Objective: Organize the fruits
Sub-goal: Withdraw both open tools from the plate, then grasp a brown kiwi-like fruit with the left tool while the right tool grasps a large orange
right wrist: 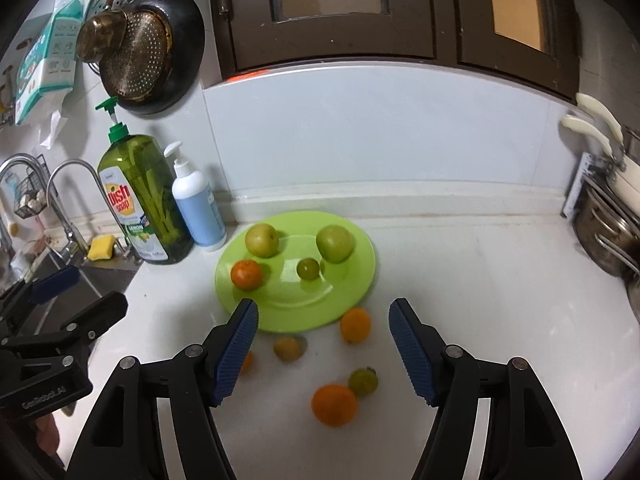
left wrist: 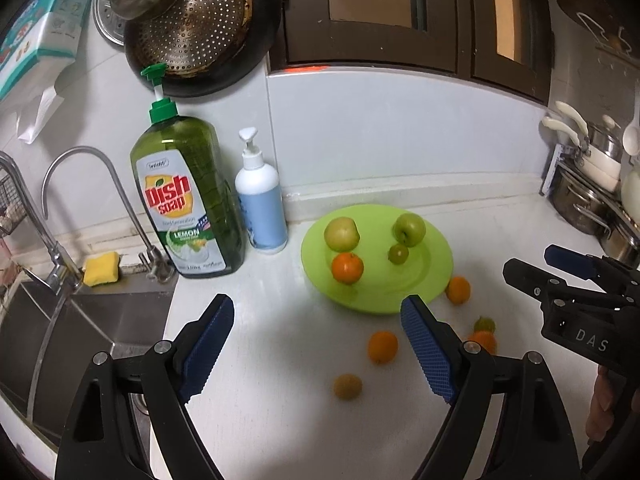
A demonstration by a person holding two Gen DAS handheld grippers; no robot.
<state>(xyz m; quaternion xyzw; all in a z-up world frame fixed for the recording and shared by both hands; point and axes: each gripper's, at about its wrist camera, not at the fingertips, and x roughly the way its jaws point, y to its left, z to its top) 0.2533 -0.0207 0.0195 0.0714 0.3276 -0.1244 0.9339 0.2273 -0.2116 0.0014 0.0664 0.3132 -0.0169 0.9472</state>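
Observation:
A lime green plate (left wrist: 432,280) (right wrist: 356,280) on the white counter holds two green apples (left wrist: 341,233) (right wrist: 335,243), a small green fruit (right wrist: 308,269) and an orange (left wrist: 347,267) (right wrist: 246,274). Loose on the counter in front of it lie several fruits: oranges (left wrist: 382,347) (left wrist: 458,290) (right wrist: 334,405) (right wrist: 355,324), a yellowish fruit (left wrist: 348,387) (right wrist: 287,348) and a small green one (right wrist: 363,381). My left gripper (left wrist: 316,320) is open and empty above the counter. My right gripper (right wrist: 323,318) is open and empty over the loose fruits.
A green dish soap bottle (left wrist: 188,208) and a white pump bottle (left wrist: 262,200) stand left of the plate. A sink (left wrist: 60,340) with taps and a yellow sponge (left wrist: 101,268) lies at the left. Pots (left wrist: 592,184) stand at the right. Pans hang on the wall.

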